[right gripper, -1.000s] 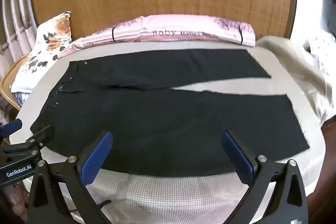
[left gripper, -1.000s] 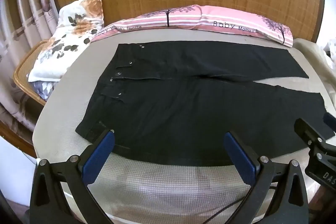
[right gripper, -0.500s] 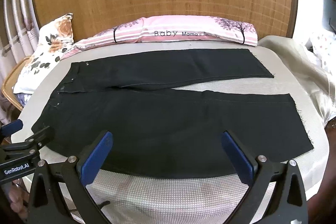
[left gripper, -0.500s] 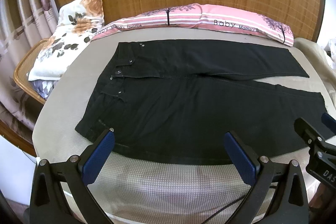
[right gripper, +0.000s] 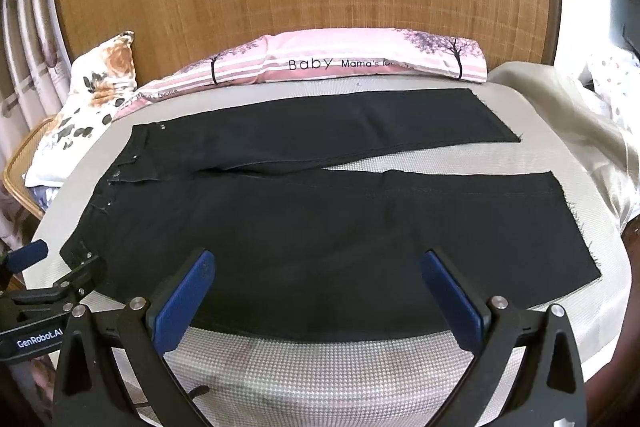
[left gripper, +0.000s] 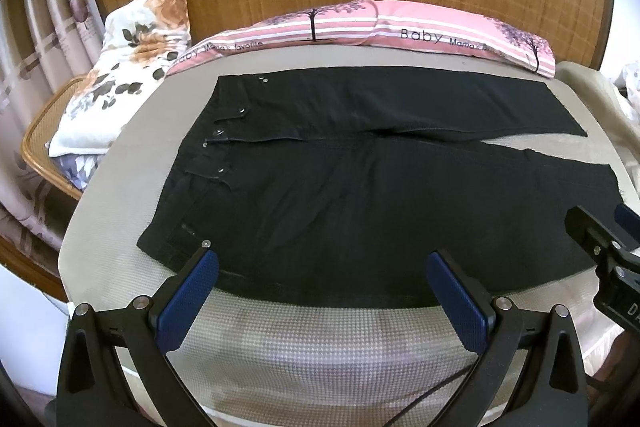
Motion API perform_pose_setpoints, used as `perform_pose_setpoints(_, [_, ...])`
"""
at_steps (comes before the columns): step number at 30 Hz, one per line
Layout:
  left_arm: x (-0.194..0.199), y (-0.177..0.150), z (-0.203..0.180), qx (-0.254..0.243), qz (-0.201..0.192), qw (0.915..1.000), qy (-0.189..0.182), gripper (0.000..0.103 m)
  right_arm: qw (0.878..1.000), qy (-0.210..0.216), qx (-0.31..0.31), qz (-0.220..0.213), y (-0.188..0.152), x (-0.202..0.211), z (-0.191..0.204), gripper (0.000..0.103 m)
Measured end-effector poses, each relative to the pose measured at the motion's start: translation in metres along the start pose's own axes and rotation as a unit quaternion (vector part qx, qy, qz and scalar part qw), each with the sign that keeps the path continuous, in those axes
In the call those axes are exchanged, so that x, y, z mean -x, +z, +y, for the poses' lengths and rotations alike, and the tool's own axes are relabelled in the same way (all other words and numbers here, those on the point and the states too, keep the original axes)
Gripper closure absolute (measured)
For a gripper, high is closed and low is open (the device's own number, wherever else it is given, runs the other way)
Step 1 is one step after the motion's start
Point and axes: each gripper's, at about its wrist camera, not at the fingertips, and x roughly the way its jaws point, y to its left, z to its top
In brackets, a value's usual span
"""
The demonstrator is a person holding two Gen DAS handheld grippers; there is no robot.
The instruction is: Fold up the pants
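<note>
The left gripper (left gripper: 322, 265) is held wide open and empty above the near waist edge of the black pants (left gripper: 360, 187), which are spread flat on the mattress (left gripper: 320, 343). Further right, the right gripper (right gripper: 316, 267) is likewise held wide apart, with nothing gripped.

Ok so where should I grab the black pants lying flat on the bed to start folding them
Probably the near leg's outer edge on the black pants: the left hand-held gripper at the near waistband corner, the right hand-held gripper at the near hem corner. Come in low from the front, since both edges lie flat, facing you.
</note>
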Motion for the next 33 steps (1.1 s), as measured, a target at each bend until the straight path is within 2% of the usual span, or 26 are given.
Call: perform_pose_setpoints(33, [-0.012,-0.003,0.008,0.018,0.022,0.9995,0.015,0.0,0.999,-0.043,0.009,0.012,-0.002,-0.006,-0.008,0.0])
